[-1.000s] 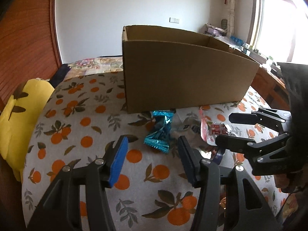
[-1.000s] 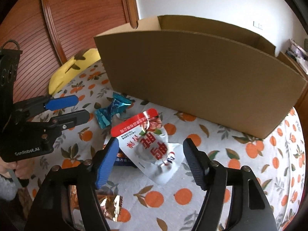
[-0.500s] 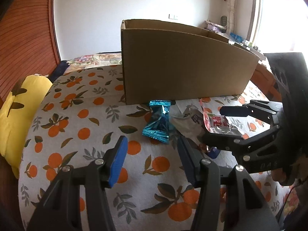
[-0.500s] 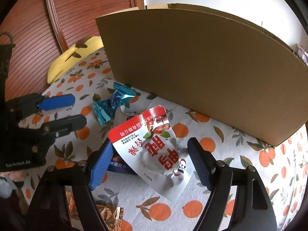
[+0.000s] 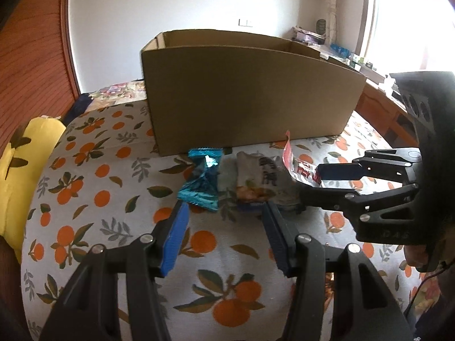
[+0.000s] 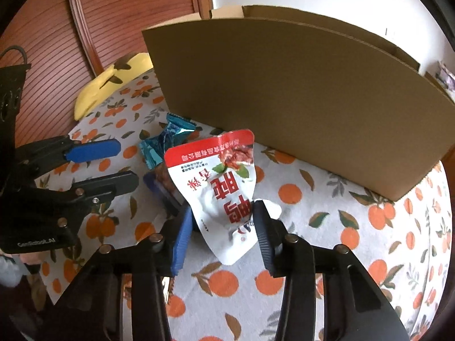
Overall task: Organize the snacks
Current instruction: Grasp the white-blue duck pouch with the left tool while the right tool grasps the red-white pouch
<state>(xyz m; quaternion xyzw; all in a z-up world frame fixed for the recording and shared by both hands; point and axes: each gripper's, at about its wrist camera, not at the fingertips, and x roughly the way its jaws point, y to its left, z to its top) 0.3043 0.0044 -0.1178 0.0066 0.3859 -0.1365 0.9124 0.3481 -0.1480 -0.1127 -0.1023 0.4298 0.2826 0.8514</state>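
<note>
Daylight from a blown-out window (image 5: pixel 409 14) at right; sharp centres, fisheye-bent edges, dark corners.

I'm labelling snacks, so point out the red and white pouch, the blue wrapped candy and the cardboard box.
red and white pouch (image 6: pixel 224 182): right wrist view, printed front.
blue wrapped candy (image 5: pixel 202 183): left wrist view, twisted middle.
cardboard box (image 5: pixel 250 99): left wrist view, near wall.
</note>
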